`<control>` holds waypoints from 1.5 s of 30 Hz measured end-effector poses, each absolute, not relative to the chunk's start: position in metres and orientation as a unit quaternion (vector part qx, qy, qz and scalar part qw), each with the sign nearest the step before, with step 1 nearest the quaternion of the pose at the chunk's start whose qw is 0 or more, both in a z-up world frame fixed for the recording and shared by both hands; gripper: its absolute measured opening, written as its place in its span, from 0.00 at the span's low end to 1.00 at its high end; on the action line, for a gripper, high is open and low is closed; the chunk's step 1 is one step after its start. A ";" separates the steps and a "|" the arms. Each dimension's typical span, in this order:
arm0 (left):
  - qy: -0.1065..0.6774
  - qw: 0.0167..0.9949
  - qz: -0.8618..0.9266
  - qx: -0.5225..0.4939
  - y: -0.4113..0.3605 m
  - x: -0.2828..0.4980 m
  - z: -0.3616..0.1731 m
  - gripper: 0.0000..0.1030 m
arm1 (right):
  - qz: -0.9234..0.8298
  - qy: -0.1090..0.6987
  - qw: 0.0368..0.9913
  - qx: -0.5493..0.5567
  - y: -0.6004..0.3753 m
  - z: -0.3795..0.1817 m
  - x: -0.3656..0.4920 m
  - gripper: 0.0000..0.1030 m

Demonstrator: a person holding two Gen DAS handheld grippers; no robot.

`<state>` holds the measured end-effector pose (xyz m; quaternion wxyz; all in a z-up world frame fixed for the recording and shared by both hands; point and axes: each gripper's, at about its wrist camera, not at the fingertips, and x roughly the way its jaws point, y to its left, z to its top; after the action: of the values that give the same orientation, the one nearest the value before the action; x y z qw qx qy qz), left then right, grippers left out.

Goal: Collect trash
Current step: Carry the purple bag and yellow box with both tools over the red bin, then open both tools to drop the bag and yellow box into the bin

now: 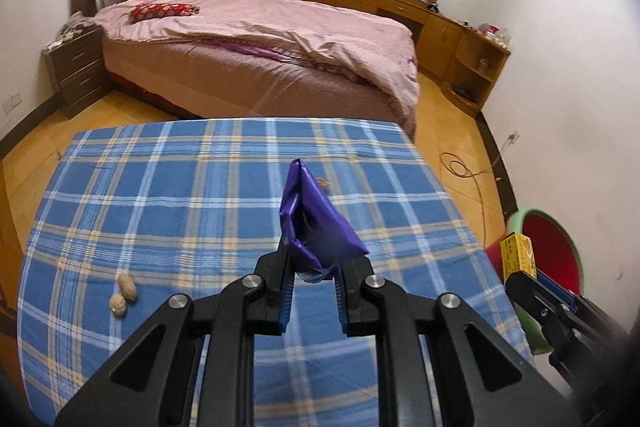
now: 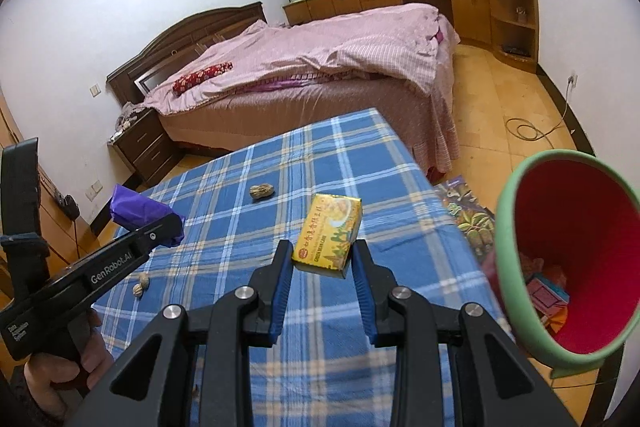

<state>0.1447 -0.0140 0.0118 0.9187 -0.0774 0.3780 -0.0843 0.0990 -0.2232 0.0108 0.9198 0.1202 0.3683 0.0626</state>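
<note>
Pinching a crumpled purple wrapper [image 1: 316,227] between its fingers, the left claw [image 1: 314,269] holds the scrap above a tabletop [image 1: 160,187] draped in blue plaid cloth, in a bedroom. Seen from the right wrist view, that same wrapper [image 2: 140,209] juts from the left claw [image 2: 168,227] at the left side of the tabletop [image 2: 280,163], clear of the cloth.

The right claw [image 2: 322,259] grips a small yellow box [image 2: 328,233] printed with "Green Bean Cake", its blue-padded fingers [image 2: 280,279] pressed against the box's two sides; whether the box rests on the cloth or hangs just over it cannot be told. In the left wrist view the yellow box [image 1: 518,255] shows at the right edge, in the right claw [image 1: 524,267].

A red bin with a green rim [image 2: 568,259] stands just beside the tabletop's right edge, with coloured scraps [image 2: 548,295] lying at its bottom. In the left wrist view the bin [image 1: 552,247] sits behind the yellow box.

Two peanuts [image 1: 124,295] lie together near the tabletop's left edge. Another peanut [image 2: 262,191] lies farther back on the cloth, well apart from them.

A bed with a pink quilt [image 1: 260,23] fills the room behind.
</note>
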 end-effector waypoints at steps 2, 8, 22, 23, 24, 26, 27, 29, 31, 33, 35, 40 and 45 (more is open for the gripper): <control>0.376 0.919 -0.091 -0.074 -0.020 0.140 0.015 0.16 | 0.060 0.362 0.922 0.121 -0.228 0.015 0.091 0.32; 0.369 0.920 -0.115 -0.063 -0.040 0.126 0.025 0.16 | 0.048 0.345 0.929 0.123 -0.245 0.028 0.073 0.32; 0.362 0.917 -0.162 -0.035 -0.091 0.104 0.037 0.16 | 0.008 0.320 0.938 0.135 -0.296 0.040 0.035 0.32; 0.362 0.917 -0.166 -0.033 -0.095 0.102 0.037 0.16 | 0.004 0.318 0.938 0.137 -0.301 0.041 0.032 0.32; 0.362 0.916 -0.168 -0.031 -0.100 0.101 0.038 0.16 | 0.001 0.317 0.938 0.138 -0.304 0.040 0.029 0.32; 0.363 0.915 -0.175 -0.027 -0.107 0.100 0.038 0.16 | -0.007 0.315 0.938 0.142 -0.312 0.040 0.025 0.32; 0.363 0.914 -0.179 -0.023 -0.113 0.099 0.038 0.16 | -0.010 0.314 0.938 0.143 -0.315 0.040 0.023 0.32; 0.364 0.913 -0.186 -0.018 -0.121 0.099 0.038 0.16 | -0.018 0.313 0.938 0.147 -0.323 0.039 0.020 0.32; 0.364 0.911 -0.194 -0.013 -0.130 0.098 0.038 0.16 | -0.025 0.312 0.938 0.151 -0.330 0.037 0.017 0.32; 0.365 0.909 -0.203 -0.008 -0.139 0.098 0.038 0.16 | -0.032 0.312 0.937 0.155 -0.338 0.035 0.014 0.32; 0.367 0.906 -0.210 -0.002 -0.147 0.099 0.037 0.16 | -0.040 0.311 0.936 0.160 -0.347 0.033 0.011 0.32; 0.370 0.899 -0.234 0.012 -0.174 0.100 0.033 0.16 | -0.056 0.313 0.933 0.170 -0.364 0.028 0.007 0.32; 0.375 0.891 -0.256 0.022 -0.198 0.101 0.028 0.16 | -0.072 0.316 0.929 0.180 -0.383 0.021 0.005 0.32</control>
<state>0.1008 -0.1983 0.0277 0.8908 0.0225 0.3748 -0.2561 0.0047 -0.3830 0.0206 0.9288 0.1801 0.3159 -0.0717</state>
